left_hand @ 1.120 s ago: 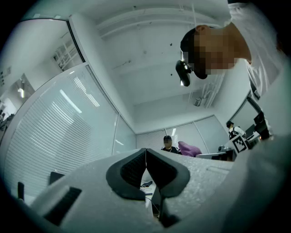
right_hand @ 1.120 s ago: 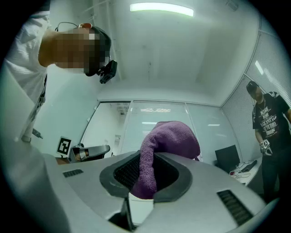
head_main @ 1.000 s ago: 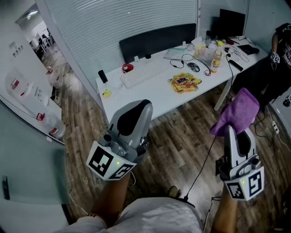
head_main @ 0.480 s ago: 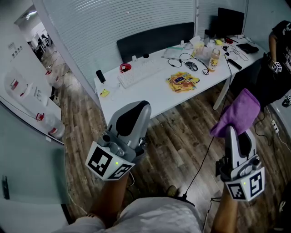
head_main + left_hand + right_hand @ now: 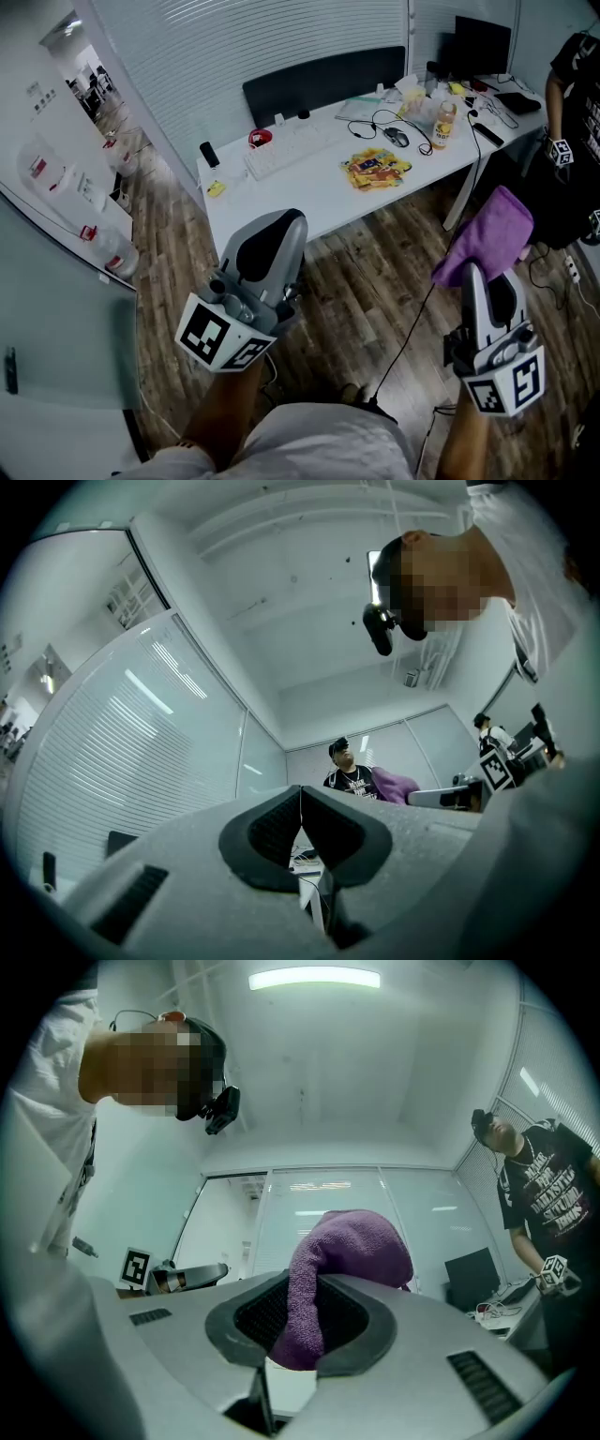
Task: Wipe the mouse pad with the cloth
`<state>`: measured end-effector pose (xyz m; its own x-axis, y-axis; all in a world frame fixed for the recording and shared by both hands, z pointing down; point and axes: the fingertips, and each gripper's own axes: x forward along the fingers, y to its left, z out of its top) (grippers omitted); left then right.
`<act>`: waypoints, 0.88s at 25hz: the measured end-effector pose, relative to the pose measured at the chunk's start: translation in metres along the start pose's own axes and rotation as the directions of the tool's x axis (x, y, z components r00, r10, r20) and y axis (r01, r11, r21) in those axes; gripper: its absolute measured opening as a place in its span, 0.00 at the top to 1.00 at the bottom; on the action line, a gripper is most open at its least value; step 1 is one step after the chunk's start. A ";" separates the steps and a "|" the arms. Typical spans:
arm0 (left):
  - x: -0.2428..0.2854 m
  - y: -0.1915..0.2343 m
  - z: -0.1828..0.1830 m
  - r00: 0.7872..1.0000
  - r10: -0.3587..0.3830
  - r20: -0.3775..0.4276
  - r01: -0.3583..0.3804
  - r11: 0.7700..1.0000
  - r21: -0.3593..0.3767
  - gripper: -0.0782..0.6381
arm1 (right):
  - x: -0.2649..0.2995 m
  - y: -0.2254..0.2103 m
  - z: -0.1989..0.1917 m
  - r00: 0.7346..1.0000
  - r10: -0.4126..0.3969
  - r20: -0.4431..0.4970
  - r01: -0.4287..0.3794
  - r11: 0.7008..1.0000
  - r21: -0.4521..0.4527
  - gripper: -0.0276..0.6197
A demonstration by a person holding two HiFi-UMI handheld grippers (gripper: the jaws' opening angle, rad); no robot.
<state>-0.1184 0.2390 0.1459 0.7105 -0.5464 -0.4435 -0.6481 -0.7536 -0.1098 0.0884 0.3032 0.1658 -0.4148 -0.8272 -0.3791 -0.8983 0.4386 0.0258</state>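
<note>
I hold the purple cloth (image 5: 489, 232) up in my right gripper (image 5: 472, 269), over the wooden floor short of the white desk (image 5: 309, 192). In the right gripper view the cloth (image 5: 345, 1251) is pinched between the jaws of the right gripper (image 5: 300, 1321) and folds over above them. My left gripper (image 5: 281, 225) is raised too, with its jaws shut and nothing in them. The left gripper view shows the left gripper (image 5: 300, 806) with its pads meeting. A long black pad (image 5: 323, 80) lies along the desk's far edge, well away from both grippers.
On the desk are a white keyboard (image 5: 289, 150), a mouse (image 5: 400, 138) with its cable, a colourful packet (image 5: 378, 168), a bottle (image 5: 443, 124) and a monitor (image 5: 482, 45). Another person (image 5: 577, 103) stands at the right. A glass partition (image 5: 66, 309) is at my left.
Both grippers stay almost where they were, the cloth still held. The view has shifted slightly and the person at the right has moved a little further into it.
</note>
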 end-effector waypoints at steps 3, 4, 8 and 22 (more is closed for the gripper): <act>0.003 -0.007 -0.003 1.000 0.009 -0.003 -0.009 1.000 0.009 0.87 | -0.003 -0.007 -0.001 1.000 0.014 0.003 -0.014 1.000 0.004 0.85; 0.004 -0.009 -0.004 1.000 0.012 -0.005 -0.012 1.000 0.010 0.87 | -0.005 -0.010 -0.001 1.000 0.017 0.004 -0.017 1.000 0.004 0.85; 0.007 -0.016 -0.008 1.000 0.017 -0.014 -0.017 1.000 0.013 0.87 | -0.010 -0.018 -0.002 1.000 0.020 0.006 -0.020 1.000 0.009 0.85; 0.035 0.005 -0.035 0.999 0.036 -0.009 -0.036 0.999 0.011 0.87 | 0.011 -0.048 -0.019 1.000 0.027 -0.006 -0.027 1.000 0.000 0.85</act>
<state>-0.0875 0.2029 0.1614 0.6894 -0.5762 -0.4389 -0.6759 -0.7297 -0.1037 0.1240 0.2662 0.1783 -0.4394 -0.8172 -0.3731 -0.8869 0.4606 0.0357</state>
